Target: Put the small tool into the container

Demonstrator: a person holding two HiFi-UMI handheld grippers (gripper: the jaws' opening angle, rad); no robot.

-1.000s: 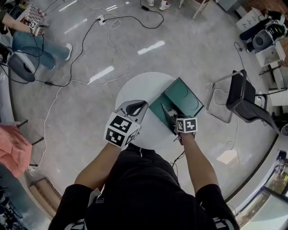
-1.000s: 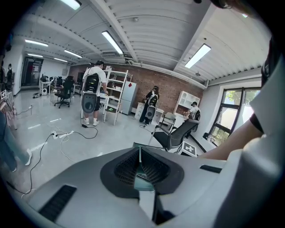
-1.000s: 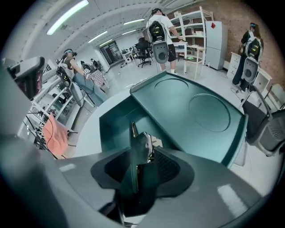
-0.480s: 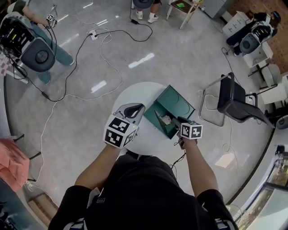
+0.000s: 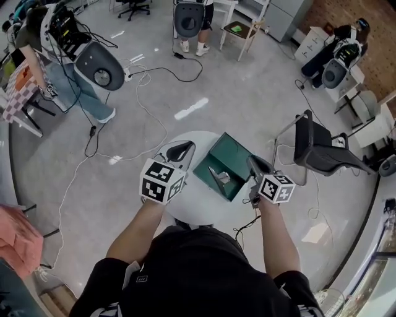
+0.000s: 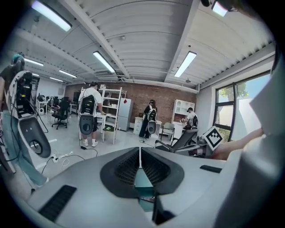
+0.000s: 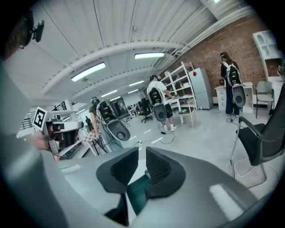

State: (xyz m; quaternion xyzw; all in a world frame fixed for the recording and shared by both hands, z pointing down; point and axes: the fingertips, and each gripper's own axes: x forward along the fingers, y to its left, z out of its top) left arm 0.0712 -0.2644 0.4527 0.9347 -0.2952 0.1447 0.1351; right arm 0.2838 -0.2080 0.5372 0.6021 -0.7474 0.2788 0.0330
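Observation:
An open green container [image 5: 237, 150] stands on a round white table [image 5: 197, 209]. Inside it lies a small pale tool [image 5: 223, 178]. My left gripper [image 5: 184, 148] hovers just left of the container, its jaws shut with nothing in them; in the left gripper view [image 6: 140, 152] the pads meet in a thin line over a strip of the green container [image 6: 143, 183]. My right gripper [image 5: 253, 161] hangs at the container's right edge. Its jaws [image 7: 142, 153] are closing, a narrow gap is left, and nothing is between them.
A black chair [image 5: 323, 147] stands right of the table. Cables [image 5: 151, 102] trail over the glossy floor at the back left. People wearing backpack rigs [image 5: 189, 15] stand farther off, near a small chair [image 5: 240, 28] and shelving.
My right gripper has drawn back out of the container to its right edge, and its jaws have narrowed. The pale tool stays in the container. The left gripper has hardly moved.

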